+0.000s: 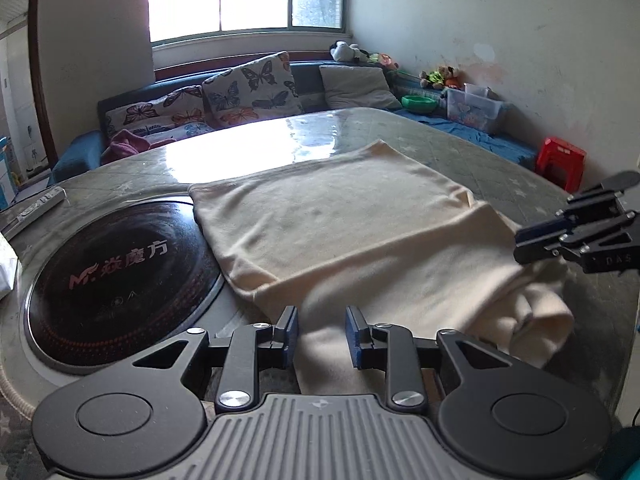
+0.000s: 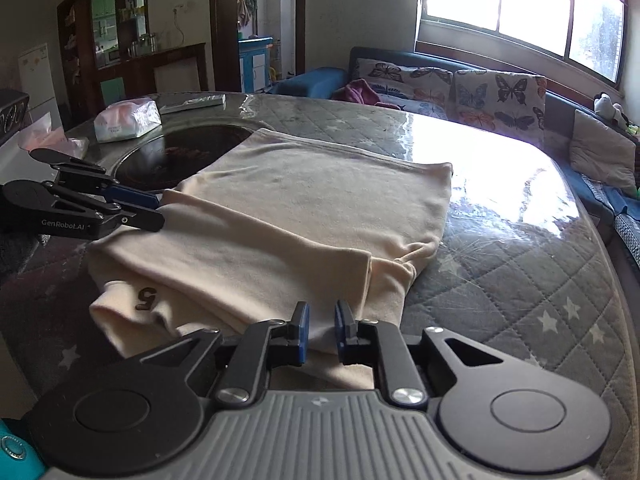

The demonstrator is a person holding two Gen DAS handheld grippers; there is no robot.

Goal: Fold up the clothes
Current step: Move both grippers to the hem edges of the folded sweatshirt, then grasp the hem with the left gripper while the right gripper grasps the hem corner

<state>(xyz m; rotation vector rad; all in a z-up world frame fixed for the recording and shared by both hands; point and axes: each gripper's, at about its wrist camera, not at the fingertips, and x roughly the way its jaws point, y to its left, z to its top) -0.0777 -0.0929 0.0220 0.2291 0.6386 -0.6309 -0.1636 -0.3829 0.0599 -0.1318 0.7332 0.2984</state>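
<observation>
A cream garment lies partly folded on the table, its near part folded over into a thick band; a dark "5" mark shows on its lower layer. My left gripper is open, its jaws apart over the garment's near edge, holding nothing. It also shows in the right wrist view at the garment's left side. My right gripper is open, its jaws apart over the garment's near corner. It also shows in the left wrist view at the garment's right end.
A round table has a quilted grey cover under clear plastic. A black induction cooktop is set in it beside the garment. A tissue pack and a remote lie beyond. A sofa with butterfly cushions stands behind.
</observation>
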